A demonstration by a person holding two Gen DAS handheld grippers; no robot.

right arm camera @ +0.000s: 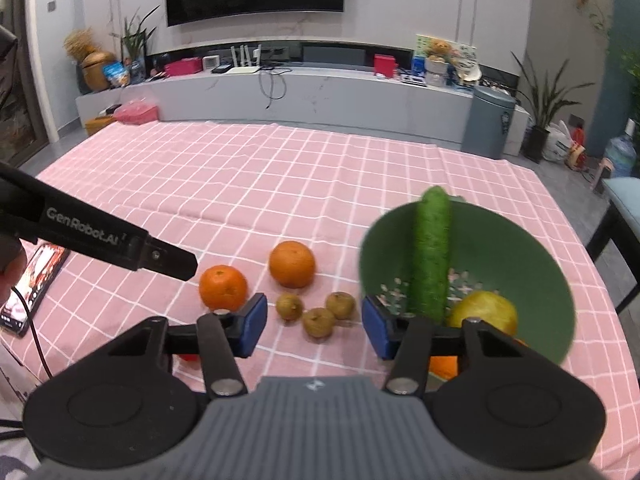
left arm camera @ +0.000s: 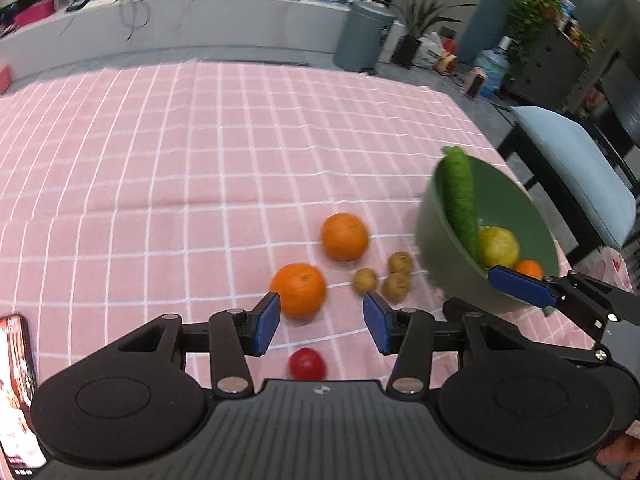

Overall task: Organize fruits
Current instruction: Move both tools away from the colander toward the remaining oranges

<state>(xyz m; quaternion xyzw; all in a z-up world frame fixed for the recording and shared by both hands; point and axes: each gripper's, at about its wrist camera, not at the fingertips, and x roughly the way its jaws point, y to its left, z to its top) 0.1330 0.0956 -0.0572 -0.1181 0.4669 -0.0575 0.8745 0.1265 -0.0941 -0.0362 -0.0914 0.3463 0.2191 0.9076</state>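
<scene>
A green bowl (right arm camera: 532,264) stands tilted on the pink checked cloth, also in the left wrist view (left arm camera: 436,236). It holds a cucumber (right arm camera: 432,256), a yellow fruit (right arm camera: 486,310) and a small orange (left arm camera: 529,269). Two oranges (left arm camera: 299,289) (left arm camera: 345,236), three small brown fruits (left arm camera: 397,283) and a red fruit (left arm camera: 306,364) lie on the cloth. My left gripper (left arm camera: 322,320) is open above the cloth, near the closer orange. My right gripper (right arm camera: 314,320) is open, its right finger at the bowl's near rim; one pad (left arm camera: 520,286) shows in the left view.
A phone (right arm camera: 32,292) with a cable lies at the table's left edge. A chair with a pale blue seat (left arm camera: 576,168) stands beyond the right edge. The cloth (right arm camera: 240,176) reaches far back toward a TV bench.
</scene>
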